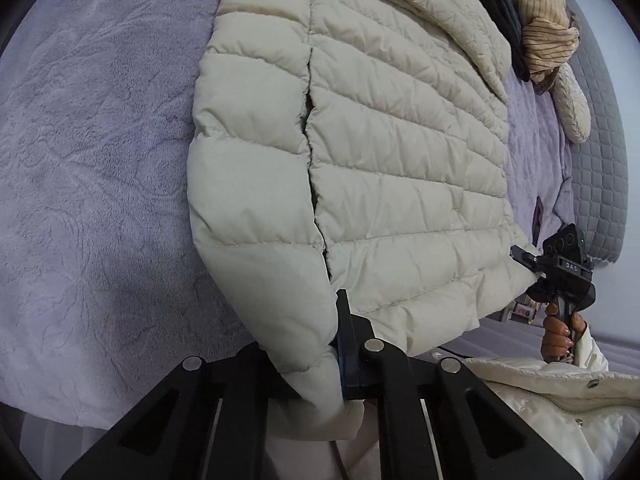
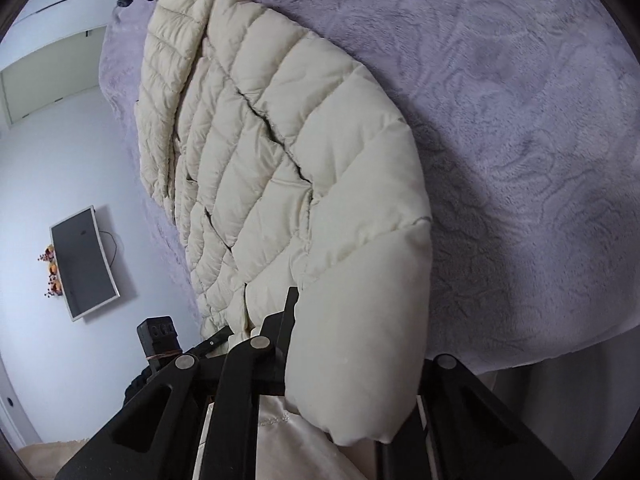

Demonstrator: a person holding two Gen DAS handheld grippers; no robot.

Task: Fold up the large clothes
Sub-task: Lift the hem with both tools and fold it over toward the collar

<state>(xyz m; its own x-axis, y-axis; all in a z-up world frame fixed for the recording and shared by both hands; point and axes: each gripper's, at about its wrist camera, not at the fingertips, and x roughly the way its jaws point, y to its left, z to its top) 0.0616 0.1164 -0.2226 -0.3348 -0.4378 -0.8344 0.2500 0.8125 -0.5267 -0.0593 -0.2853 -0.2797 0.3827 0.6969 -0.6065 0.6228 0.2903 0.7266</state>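
Note:
A cream quilted puffer jacket (image 1: 380, 140) lies spread on a lavender fleece blanket (image 1: 100, 160) on a bed. My left gripper (image 1: 316, 344) is shut on the jacket's hem at the near left corner, by a sleeve. In the left wrist view the other gripper (image 1: 532, 264) shows at the right, shut on the hem's far corner, held by a hand. In the right wrist view the jacket (image 2: 280, 160) stretches away and my right gripper (image 2: 320, 344) is shut on its padded hem; one finger is hidden under the fabric.
A striped beige garment (image 1: 544, 28) and dark clothes lie at the bed's far end, by a grey quilted headboard (image 1: 600, 160). The person's own white jacket (image 1: 560, 400) is at the lower right. A wall-mounted screen (image 2: 84, 264) is left of the bed.

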